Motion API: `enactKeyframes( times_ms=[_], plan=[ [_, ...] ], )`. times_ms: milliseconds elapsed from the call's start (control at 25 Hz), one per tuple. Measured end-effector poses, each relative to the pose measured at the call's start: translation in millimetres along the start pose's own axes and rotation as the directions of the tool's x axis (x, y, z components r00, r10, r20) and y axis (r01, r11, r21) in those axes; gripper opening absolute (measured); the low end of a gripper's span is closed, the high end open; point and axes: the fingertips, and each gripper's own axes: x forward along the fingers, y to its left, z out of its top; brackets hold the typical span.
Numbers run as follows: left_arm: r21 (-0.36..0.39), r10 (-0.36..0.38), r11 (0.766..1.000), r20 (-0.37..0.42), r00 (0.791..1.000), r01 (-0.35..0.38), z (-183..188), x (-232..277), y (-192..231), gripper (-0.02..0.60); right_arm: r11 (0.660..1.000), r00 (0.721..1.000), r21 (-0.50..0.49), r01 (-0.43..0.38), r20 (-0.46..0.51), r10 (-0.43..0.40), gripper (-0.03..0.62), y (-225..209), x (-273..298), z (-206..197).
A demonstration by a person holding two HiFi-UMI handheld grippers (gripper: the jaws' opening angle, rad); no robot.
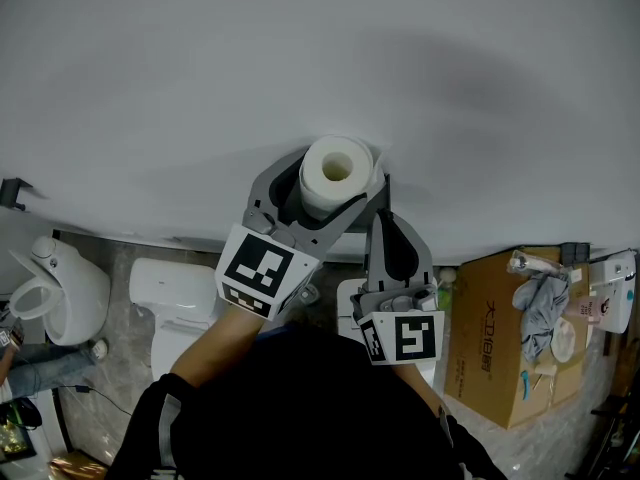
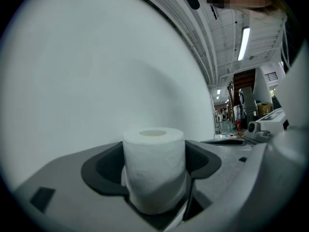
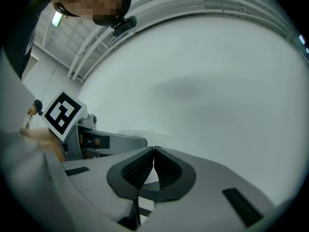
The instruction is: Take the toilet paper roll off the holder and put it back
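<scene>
A white toilet paper roll [image 1: 337, 173] stands upright, core hole upward, close to the pale wall [image 1: 300, 58]. My left gripper [image 1: 333, 196] is shut on it, and in the left gripper view the dark pads [image 2: 106, 170] press on both sides of the roll [image 2: 154, 168]. My right gripper [image 1: 381, 220] sits just to the right of and below the roll, apart from it. Its jaws meet at the tips with nothing between them [image 3: 153, 151]. The left gripper's marker cube [image 3: 63, 114] shows at the left of the right gripper view. I cannot make out the holder.
Far below stand a white toilet [image 1: 175, 303] and a white urinal [image 1: 62, 286] at the left. An open cardboard box [image 1: 500, 353] with rags and small items is at the right. A seated person's legs [image 1: 30, 368] show at the lower left edge.
</scene>
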Motion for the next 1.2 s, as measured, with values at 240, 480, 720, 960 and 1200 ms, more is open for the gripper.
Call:
enactKeyframes(
  times_ms=[240,480,720,960,1200],
  plan=[
    [0.001,0.005,1.000,0.006,1.000,-0.005,-1,-1,0,0.368,1.000,1.000,0.001,0.000,0.000,0.000,0.023,0,-1,0],
    [-0.003,-0.006,1.000,-0.002,1.000,0.006,-1,0,-1,0.370,1.000,1.000,0.000,-0.003,0.003,0.003,0.023,2,0,1],
    [-0.023,-0.011,1.000,0.013,1.000,0.011,0,-2,-2,0.408,1.000,1.000,-0.006,-0.001,0.010,0.001,0.023,3,-4,5],
    [-0.040,0.003,0.999,0.036,0.999,-0.001,5,-11,-2,0.442,1.000,1.000,-0.017,0.003,0.011,-0.002,0.023,4,-10,7],
    [-0.075,0.033,0.997,0.098,0.995,-0.025,25,-34,-4,0.442,1.000,1.000,-0.026,0.000,0.018,0.001,0.023,12,-17,9]
  ],
)
